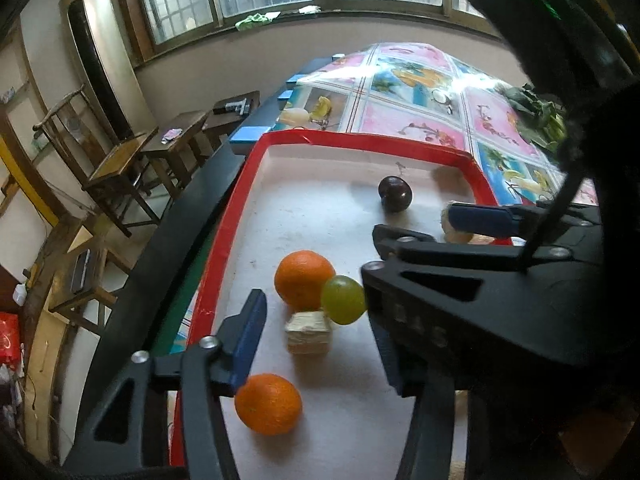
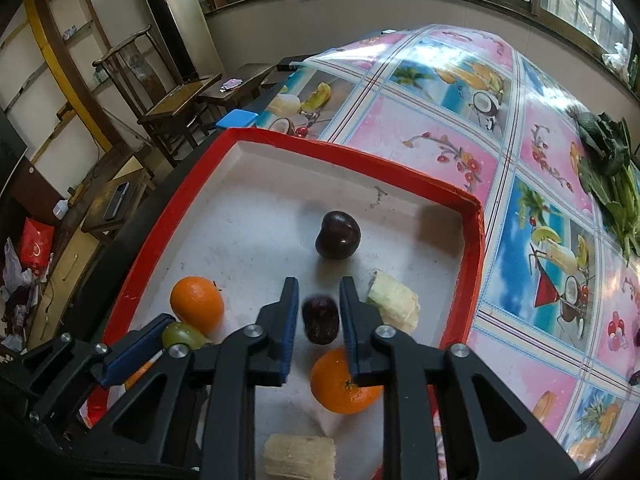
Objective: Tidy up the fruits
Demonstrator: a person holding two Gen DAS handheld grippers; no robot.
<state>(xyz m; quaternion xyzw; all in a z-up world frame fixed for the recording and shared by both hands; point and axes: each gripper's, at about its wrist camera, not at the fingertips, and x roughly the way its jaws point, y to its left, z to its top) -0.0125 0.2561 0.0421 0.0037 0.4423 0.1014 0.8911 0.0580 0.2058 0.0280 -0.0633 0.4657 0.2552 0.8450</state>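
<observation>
A red-rimmed white tray [image 1: 256,184] [image 2: 168,216] holds the fruit. In the left wrist view my left gripper [image 1: 312,312] is open; a green grape [image 1: 343,299] rests against its right finger, beside an orange [image 1: 304,279] and a pale cane piece [image 1: 308,332]. Another orange [image 1: 268,404] lies nearer. A dark plum [image 1: 395,193] sits farther back. In the right wrist view my right gripper [image 2: 319,306] is open around a small dark red fruit [image 2: 320,320], with slight gaps. An orange [image 2: 340,384] lies just below it. The plum [image 2: 338,235] and a cane piece [image 2: 394,300] lie beyond.
The tray sits on a table with a fruit-patterned cloth [image 2: 520,160]. Leafy greens [image 2: 608,160] lie at the table's right edge. Wooden chairs [image 2: 168,96] and stools stand on the left, beyond the table. Another cane piece [image 2: 300,456] lies at the tray's near side.
</observation>
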